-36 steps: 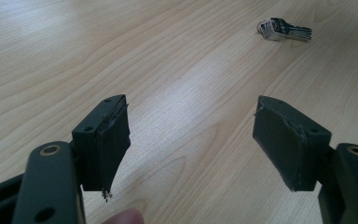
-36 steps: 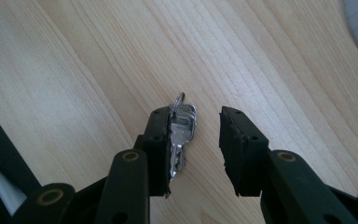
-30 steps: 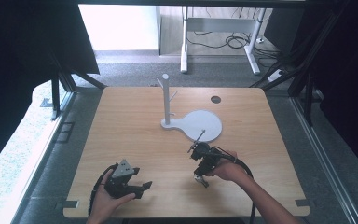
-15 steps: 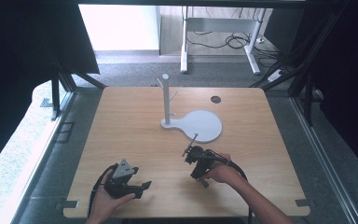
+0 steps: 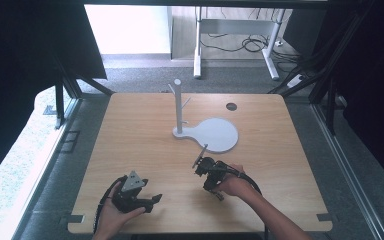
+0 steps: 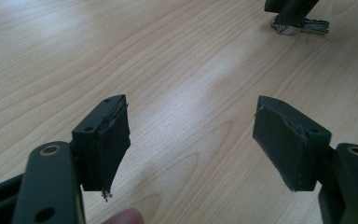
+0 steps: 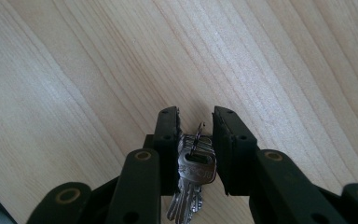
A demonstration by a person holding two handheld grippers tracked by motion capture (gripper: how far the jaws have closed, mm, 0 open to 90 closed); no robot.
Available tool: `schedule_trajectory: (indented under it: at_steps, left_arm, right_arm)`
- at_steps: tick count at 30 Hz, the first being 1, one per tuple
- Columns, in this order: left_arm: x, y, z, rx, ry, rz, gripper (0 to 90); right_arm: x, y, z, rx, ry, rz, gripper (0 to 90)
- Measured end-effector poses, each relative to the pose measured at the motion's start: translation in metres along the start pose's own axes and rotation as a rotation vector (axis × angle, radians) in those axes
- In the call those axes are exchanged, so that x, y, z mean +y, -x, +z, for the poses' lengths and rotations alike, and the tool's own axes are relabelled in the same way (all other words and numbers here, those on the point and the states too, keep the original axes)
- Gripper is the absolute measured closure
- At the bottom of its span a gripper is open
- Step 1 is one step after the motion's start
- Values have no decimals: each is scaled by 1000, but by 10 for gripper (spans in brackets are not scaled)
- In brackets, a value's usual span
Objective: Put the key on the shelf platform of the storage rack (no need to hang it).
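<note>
A bunch of silver keys (image 7: 193, 179) on a ring sits between the pads of my right gripper (image 7: 196, 116), whose jaws have just been closing; the pads now press on both sides of the bunch. The keys (image 6: 300, 25) lie on the wooden table under that gripper's tip. In the high view my right gripper (image 5: 216, 193) points down at the table's front middle. My left gripper (image 5: 154, 199) rests near the front left, held level. Its jaws stand wide open in its own view, left gripper (image 6: 191, 121), with bare wood between them.
A white peg stand (image 5: 178, 106) rises from a round white base (image 5: 217, 135) at the table's centre. A dark round hole (image 5: 231, 106) marks the tabletop at the back right. Floor cables and desk legs lie beyond the far edge.
My right hand and gripper have shifted a little to the left and lower toward the tabletop. The left gripper has stayed where it was.
</note>
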State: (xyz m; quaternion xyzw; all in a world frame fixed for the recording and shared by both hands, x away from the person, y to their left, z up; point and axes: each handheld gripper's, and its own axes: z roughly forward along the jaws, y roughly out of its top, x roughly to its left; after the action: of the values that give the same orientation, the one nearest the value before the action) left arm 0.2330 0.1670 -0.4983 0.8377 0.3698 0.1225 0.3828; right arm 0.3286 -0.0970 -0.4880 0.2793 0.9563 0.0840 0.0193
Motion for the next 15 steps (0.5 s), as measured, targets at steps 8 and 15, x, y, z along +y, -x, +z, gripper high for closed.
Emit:
schedule_trajectory:
  at_steps: [8, 15]
  left_arm:
    - [0, -1, -1, -5, 6, -7, 273]
    - [-1, -2, -2, -9, 13, -15, 273]
  right_arm:
    - [1, -1, 6, -6, -20, 19, 764]
    - [1, -1, 9, 1, -29, 18, 823]
